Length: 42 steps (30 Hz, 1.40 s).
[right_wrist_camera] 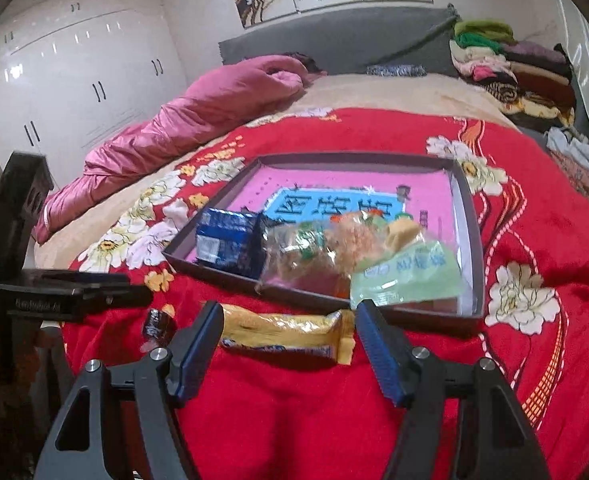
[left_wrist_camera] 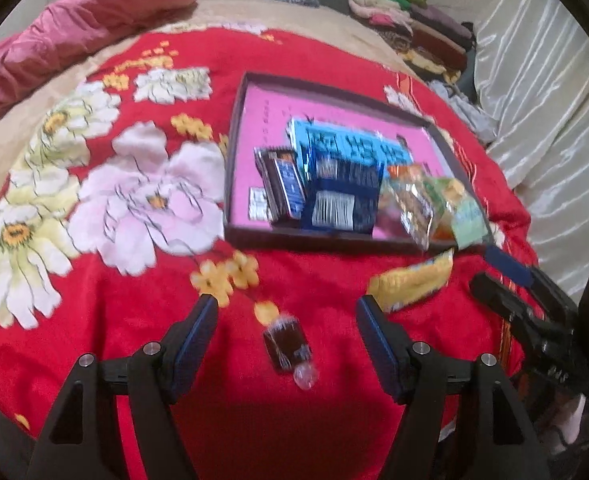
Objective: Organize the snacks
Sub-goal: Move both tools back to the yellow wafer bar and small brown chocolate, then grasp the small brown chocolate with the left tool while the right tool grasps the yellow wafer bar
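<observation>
While both sets of fingers stood open and held nothing, the snacks lay on the bed. Most sat in the box (right_wrist_camera: 470, 216). Just in front of the box lay the yellow bar (right_wrist_camera: 286, 330), between the right gripper's (right_wrist_camera: 288, 332) fingers. The small brown candy (left_wrist_camera: 288, 346) lay further from the box, between the left gripper's (left_wrist_camera: 286, 328) fingers.
</observation>
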### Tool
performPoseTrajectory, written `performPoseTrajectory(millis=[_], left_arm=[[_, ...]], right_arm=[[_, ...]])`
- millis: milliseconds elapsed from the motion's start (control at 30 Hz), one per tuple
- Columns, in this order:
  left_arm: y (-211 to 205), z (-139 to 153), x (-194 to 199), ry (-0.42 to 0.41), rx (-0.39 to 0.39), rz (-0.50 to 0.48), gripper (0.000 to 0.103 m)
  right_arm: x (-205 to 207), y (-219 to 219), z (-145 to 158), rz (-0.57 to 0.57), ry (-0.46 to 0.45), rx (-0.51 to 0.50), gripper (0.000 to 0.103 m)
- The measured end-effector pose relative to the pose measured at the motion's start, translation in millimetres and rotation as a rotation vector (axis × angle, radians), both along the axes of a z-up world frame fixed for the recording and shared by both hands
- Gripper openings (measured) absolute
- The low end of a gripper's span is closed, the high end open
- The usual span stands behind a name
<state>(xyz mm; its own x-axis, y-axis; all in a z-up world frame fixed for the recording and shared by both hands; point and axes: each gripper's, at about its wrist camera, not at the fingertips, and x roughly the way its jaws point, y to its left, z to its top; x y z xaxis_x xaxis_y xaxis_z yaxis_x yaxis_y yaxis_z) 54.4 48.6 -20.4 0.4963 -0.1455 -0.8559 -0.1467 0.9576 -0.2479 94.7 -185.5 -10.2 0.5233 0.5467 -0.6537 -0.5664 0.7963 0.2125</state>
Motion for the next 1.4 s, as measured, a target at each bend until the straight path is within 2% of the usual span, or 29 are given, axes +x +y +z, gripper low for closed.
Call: performPoseTrajectory(millis=[333,467,567,733,833,900,967,1000,1067,1233,1400], left_arm=[[-10,-25,0,0.052,-0.005,-0.021,0.073],[-14,-31,0,0.062,0.0,-0.03,0.073],[-16,-34,1,0.062,0.002,-0.033,0.073],[-17,-38,3,0.062,0.003,-0.024,0.073],[-20,-40,5,0.06,0.012,-0.025,0.073],[-20,-40,5,0.057,0.015,-0.025,0.073],[-21,-40,5,0.057,0.018,-0.026,0.073],[-21,-40,5,0.056,0.017,-0.028,0.072],[-20,-41,5,0.057,0.021,-0.028,0.062],[-17,-43,5,0.063,0.014,-0.024,0.047],[-12,-46,6,0.071,0.003,-0.012,0.039]], right_arm=[[21,-1,-30,-0.003,0.139,0.003,0.069],[30,7,-41,0.02,0.152,-0.026,0.073],[34,12,-46,0.051,0.161,-0.027,0.082],[32,18,-50,0.069,0.148,-0.048,0.082],[30,17,-48,0.072,0.14,-0.041,0.073],[28,16,-44,0.088,0.14,-0.012,0.054],[24,16,-41,0.123,0.155,0.025,0.049],[21,17,-41,0.135,0.155,0.02,0.048],[16,21,-41,0.164,0.16,0.01,0.047],[3,37,-39,0.245,0.131,-0.004,0.043],[20,45,-52,0.269,0.214,0.061,0.045]])
